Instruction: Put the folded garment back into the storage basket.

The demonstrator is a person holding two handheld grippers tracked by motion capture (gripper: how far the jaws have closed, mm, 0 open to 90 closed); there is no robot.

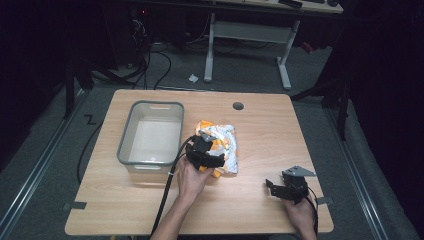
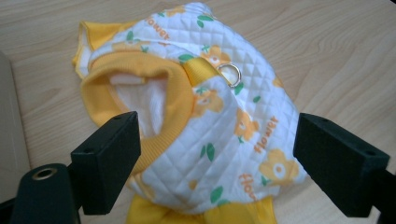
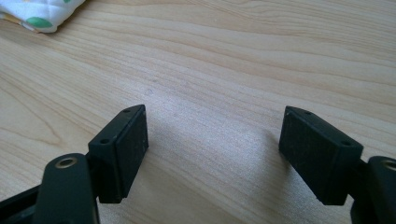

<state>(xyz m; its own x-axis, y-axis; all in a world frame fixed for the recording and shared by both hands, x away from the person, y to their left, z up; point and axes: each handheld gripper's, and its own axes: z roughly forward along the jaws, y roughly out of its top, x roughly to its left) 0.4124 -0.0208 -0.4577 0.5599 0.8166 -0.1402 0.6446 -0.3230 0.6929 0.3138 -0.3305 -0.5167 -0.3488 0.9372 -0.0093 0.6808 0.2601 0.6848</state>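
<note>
The quilted flower-print pet vest [image 2: 205, 121] sits mid-table, just right of the grey plastic bin [image 1: 151, 134]. Left gripper [image 2: 217, 158] is spread wide over it, pinching nothing. Looks soft and floppy, so I'd grab the yellow ribbed collar [image 2: 175, 100]. Right gripper [image 3: 212, 149] gapes over bare wood.

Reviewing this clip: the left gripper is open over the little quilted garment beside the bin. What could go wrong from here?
1. The left gripper has wide-open jaws astride the white quilted pet garment with yellow trim and flower print; closing might pinch only one layer, so it could unfold or slip.
2. The metal ring on it could snag a jaw.
3. The grey plastic bin sits close by; a dangling garment might catch its rim.
</note>
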